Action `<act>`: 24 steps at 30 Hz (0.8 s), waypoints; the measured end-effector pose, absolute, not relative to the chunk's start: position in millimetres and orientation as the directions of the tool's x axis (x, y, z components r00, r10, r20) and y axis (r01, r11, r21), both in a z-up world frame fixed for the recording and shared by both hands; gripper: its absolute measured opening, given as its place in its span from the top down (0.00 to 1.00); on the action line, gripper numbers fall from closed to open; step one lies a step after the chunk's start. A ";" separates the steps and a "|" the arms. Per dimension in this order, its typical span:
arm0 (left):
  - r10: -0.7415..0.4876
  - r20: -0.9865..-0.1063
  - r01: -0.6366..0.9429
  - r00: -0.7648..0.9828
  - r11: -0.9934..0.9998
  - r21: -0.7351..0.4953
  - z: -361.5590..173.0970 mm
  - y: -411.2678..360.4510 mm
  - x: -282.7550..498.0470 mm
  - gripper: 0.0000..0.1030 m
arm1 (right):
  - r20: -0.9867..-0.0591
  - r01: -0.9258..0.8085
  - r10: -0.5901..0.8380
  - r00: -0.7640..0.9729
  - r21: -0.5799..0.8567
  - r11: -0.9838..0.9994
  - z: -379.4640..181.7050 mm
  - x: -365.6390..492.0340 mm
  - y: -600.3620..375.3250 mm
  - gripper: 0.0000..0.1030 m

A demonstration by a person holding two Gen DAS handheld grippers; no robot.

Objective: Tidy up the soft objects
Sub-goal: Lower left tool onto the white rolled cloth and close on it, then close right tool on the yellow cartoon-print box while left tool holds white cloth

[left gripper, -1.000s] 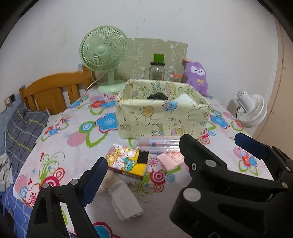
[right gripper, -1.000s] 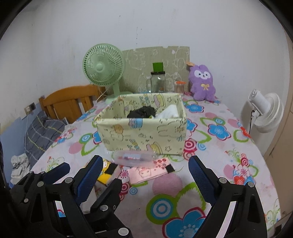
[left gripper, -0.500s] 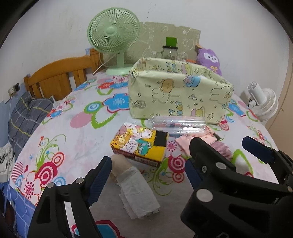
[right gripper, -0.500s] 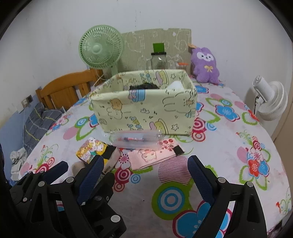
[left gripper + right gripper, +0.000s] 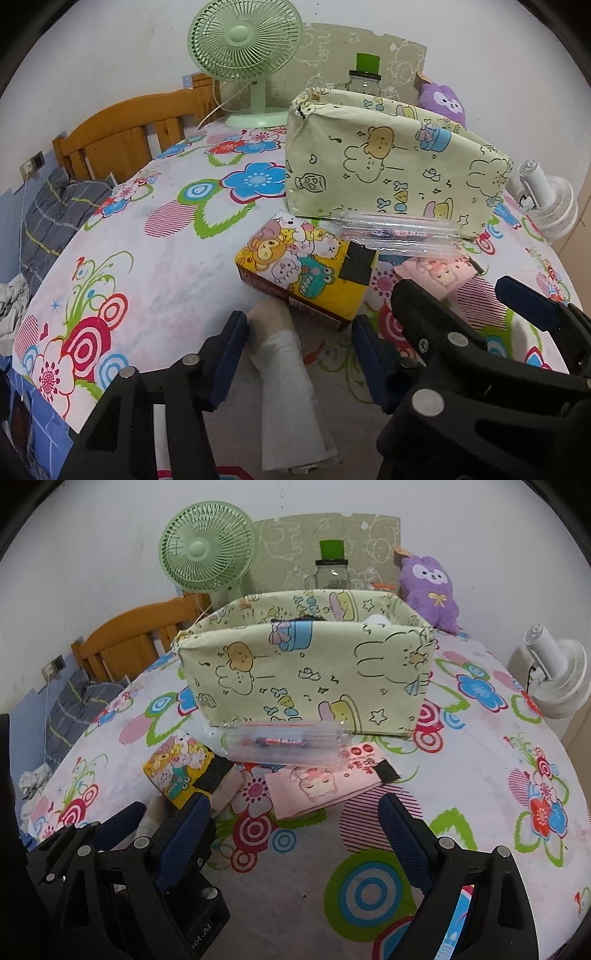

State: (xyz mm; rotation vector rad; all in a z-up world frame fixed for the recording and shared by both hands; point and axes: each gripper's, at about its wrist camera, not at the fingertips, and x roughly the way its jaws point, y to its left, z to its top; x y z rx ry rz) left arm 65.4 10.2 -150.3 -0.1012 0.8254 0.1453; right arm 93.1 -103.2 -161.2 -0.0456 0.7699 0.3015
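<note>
A rolled white and beige cloth (image 5: 284,369) lies on the flowered tablecloth (image 5: 177,266) near the front edge. My left gripper (image 5: 299,354) straddles it. Its jaws are closing, the left pad at the cloth's side and the right pad still apart from it. My right gripper (image 5: 295,830) stands open just short of a pink cartoon packet (image 5: 325,782), with nothing between its fingers. It also shows in the left wrist view as the right gripper (image 5: 465,295). Behind stands a pale green cartoon storage box (image 5: 306,675) with dark and white items inside.
A yellow cartoon tissue pack (image 5: 306,273) touches the cloth's far end. A clear bag of pens (image 5: 284,742) leans at the box's foot. A green fan (image 5: 243,44), jar (image 5: 332,572) and purple plush (image 5: 430,587) line the wall. A white fan (image 5: 554,672) stands right, a wooden headboard (image 5: 125,140) left.
Both grippers have come down and forward toward the table. The left jaws have narrowed around the rolled cloth. The right jaws stay wide.
</note>
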 end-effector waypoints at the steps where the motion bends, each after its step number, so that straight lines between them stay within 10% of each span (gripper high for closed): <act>1: 0.092 -0.737 -0.169 0.669 0.985 -0.030 -150.4 10.6 65.5 0.45 | -0.693 -0.286 0.250 0.676 0.066 0.956 -161.8 93.5 -102.0 0.09; 24: 0.077 -0.731 -0.155 0.678 0.987 -0.040 -148.7 21.3 46.8 0.83 | -0.694 -0.306 0.241 0.678 0.032 0.951 -159.3 78.3 -87.1 0.09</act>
